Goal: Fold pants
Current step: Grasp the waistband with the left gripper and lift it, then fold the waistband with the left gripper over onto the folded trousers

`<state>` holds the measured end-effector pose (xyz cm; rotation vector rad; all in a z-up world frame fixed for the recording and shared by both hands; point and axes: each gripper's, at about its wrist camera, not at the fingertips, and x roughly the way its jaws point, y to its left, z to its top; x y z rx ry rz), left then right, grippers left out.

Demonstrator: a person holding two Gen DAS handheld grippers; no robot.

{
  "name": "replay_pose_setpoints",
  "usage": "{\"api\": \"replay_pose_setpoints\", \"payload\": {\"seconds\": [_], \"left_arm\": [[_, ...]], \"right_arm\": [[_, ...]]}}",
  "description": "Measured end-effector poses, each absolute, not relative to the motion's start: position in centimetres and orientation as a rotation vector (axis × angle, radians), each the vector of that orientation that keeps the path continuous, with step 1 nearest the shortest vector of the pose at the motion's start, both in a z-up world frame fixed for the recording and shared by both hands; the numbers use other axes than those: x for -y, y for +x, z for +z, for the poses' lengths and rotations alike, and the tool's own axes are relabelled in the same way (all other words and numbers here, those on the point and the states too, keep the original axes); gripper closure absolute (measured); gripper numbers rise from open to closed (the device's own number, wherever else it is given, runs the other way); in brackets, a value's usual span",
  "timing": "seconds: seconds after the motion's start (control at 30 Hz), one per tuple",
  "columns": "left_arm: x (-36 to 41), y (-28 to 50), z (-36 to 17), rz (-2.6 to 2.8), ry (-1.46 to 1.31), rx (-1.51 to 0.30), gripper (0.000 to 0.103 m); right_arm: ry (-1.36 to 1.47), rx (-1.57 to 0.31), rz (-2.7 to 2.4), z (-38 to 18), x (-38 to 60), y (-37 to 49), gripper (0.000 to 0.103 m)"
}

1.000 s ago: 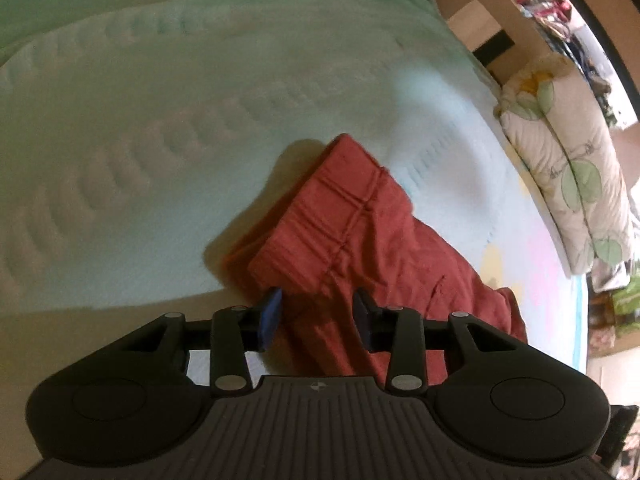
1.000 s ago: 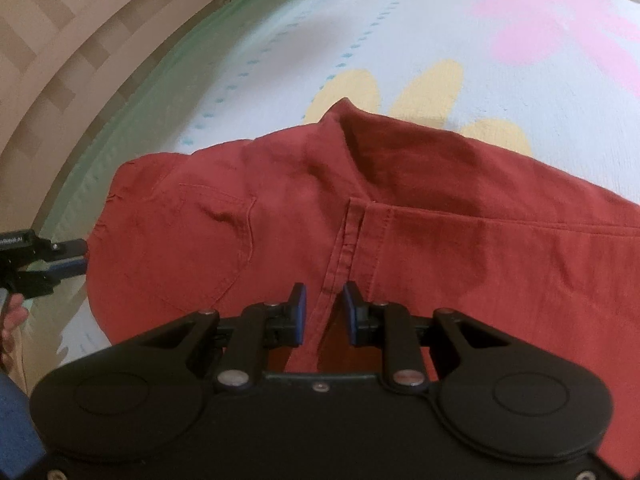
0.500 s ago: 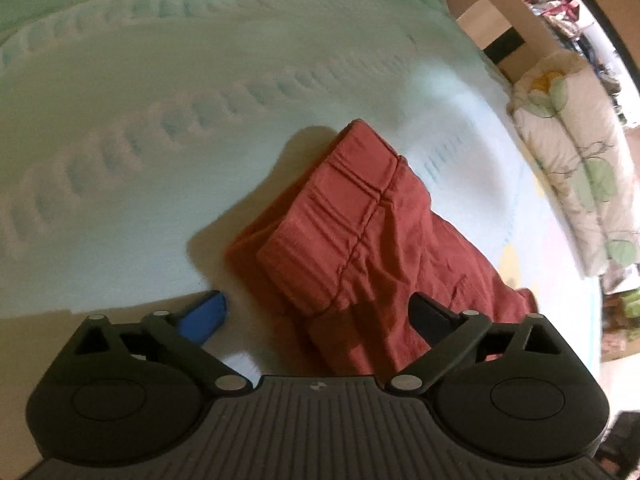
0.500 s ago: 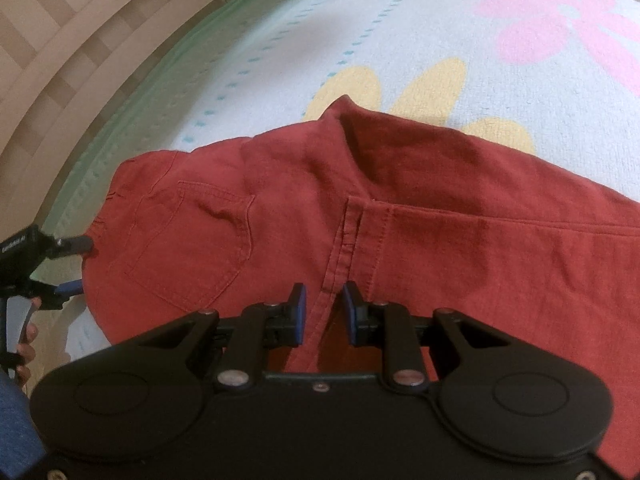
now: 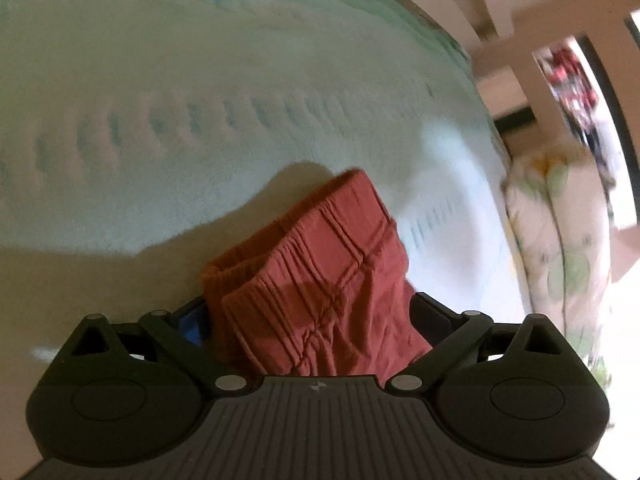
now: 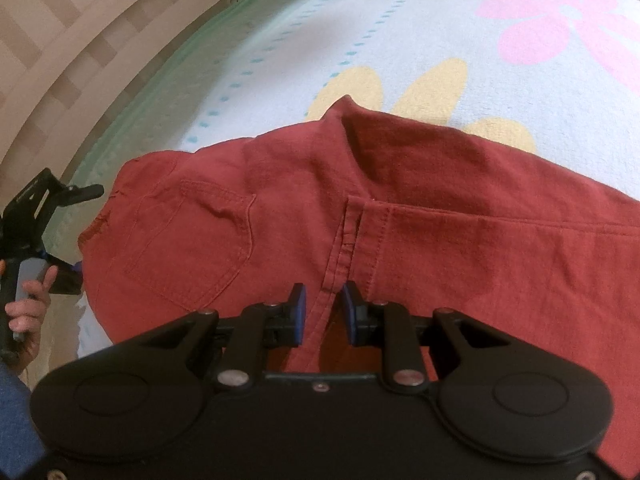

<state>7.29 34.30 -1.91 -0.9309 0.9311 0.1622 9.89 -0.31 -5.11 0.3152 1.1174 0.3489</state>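
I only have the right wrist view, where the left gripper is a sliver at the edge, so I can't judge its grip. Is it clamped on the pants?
Observer: No. The left gripper has its jaws spread wide, having just been opening. The waistband of the pants sits loose between them.
Operator: Is the waistband lying flat there?
Observer: No. The gathered elastic edge is doubled, one layer over the other.
Operator: Anything close to that end?
Observer: A flower-printed cushion lies at the right of the left wrist view, apart from the pants.
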Motion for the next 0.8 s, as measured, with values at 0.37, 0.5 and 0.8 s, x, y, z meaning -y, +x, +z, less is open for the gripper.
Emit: {"api": "replay_pose_setpoints", "payload": {"seconds": [0.37,0.5,0.8], "left_arm": [[-29.2,10.1,-0.8,-0.074,-0.778,-1.130,0.089],[-26.7,10.7,3.2,-0.069,-0.476,-1.110,0.092],[-17.8,11.0,14.0,-0.205,-0.098,-0.983,0.092]], "right_arm": [[0.364,-1.119,0.357,-4.9,1.2,9.4,0.071],[0.387,-1.115,0.356,-4.5,2.1,8.9,0.070],[0.487,-1.104,0.296,-4.0,6.4,7.2,0.070]]}}
